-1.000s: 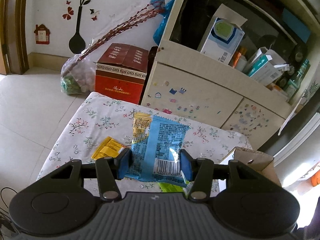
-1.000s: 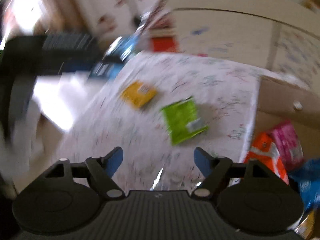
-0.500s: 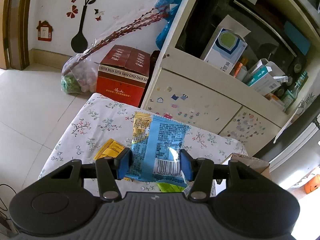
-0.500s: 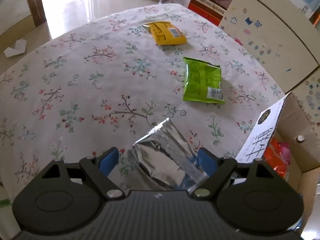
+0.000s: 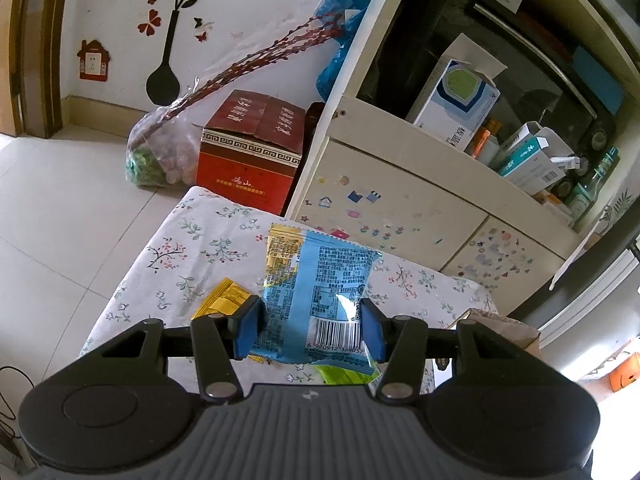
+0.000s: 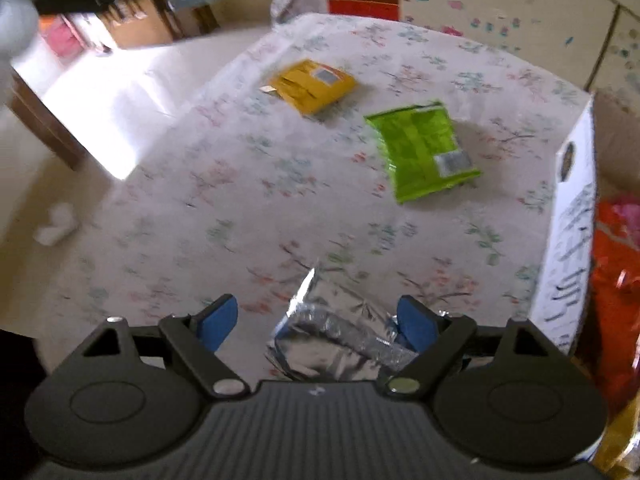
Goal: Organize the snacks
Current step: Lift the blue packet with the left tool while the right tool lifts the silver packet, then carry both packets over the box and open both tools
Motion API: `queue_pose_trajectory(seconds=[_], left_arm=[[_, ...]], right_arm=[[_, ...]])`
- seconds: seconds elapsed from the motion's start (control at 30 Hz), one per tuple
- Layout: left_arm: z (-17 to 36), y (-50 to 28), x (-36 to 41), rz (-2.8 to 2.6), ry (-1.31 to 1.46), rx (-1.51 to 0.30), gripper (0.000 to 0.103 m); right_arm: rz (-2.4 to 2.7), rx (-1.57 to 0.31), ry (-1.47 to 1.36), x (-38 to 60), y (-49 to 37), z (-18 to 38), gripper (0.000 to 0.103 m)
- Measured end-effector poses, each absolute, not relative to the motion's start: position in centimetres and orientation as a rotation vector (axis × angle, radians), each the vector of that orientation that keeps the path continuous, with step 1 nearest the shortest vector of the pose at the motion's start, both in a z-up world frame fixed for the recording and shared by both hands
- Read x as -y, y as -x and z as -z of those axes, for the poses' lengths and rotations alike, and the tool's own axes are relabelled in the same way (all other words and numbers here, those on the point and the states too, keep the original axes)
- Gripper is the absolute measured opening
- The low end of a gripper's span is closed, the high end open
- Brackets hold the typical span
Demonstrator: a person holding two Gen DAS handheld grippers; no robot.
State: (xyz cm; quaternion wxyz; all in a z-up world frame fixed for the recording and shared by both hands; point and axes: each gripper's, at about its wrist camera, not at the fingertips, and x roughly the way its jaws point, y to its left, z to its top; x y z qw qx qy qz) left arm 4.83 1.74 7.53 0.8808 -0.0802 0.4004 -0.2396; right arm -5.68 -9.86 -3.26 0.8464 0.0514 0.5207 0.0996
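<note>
**A:** So what's the left claw (image 5: pixel 310 330) doing here? It's clamping the blue snack bag (image 5: pixel 320 292) by its two side edges and holding it up off the surface (image 5: pixel 192 240), barcode end toward the camera. My guess is it's gripping across the width so the bag is hanging flat and can be dropped straight into the cardboard box (image 6: pixel 572 216) at the right edge.

**B:** Yeah, that's how I'm reading it too. The right claw (image 6: pixel 316 322) is doing something else: its jaws have just been opening and they're standing wide around the silver foil packet (image 6: pixel 340 336) lying on the flowered cloth. The right pad looks like it's brushing the foil, the left pad is well clear, so it's not gripping anything yet. Probably spreading wide because the packet is crumpled and broad.

**A:** What else is sitting around?

**B:** The yellow packet (image 6: pixel 314 86) and the green packet (image 6: pixel 422 150) are lying farther out on the surface, apart from each other. Orange and pink bags are already showing inside the box.

**A:** Anything getting in the way?

**B:** The box's white flap (image 6: pixel 570 240) is standing up just beside the right claw, so a lift toward the box would need to clear it. The stickered cabinet (image 5: pixel 400 208) is crowding the far edge.
</note>
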Motion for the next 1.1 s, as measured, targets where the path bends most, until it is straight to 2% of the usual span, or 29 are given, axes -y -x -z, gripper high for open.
queue_pose_trajectory(seconds=[0.23, 0.4, 0.47, 0.53, 0.73, 1.1], left_arm=[[-7.7, -4.7, -1.8, 0.505, 0.168, -0.833, 0.058], [-7.5, -4.8, -2.0, 0.497, 0.170, -0.841, 0.058], [-7.5, -4.8, -1.9, 0.498, 0.168, -0.840, 0.058], [-7.6, -4.8, -2.0, 0.500, 0.168, -0.839, 0.058], [-7.8, -4.7, -1.9, 0.495, 0.168, -0.833, 0.058], [-8.4, -4.3, -0.5, 0.496, 0.152, -0.817, 0.058]], right_arm=[[-0.320, -1.097, 0.226, 7.0, 7.0, 4.3, 0.092], [-0.280, -1.101, 0.264, 6.7, 6.9, 6.1, 0.092], [-0.278, -1.098, 0.238, 6.8, 6.8, 6.1, 0.090], [-0.271, -1.096, 0.179, 7.4, 6.5, 5.7, 0.071], [-0.224, -1.069, 0.087, 8.3, 6.2, 4.7, 0.068], [-0.090, -0.761, -0.122, 12.2, 8.0, -4.4, 0.068]])
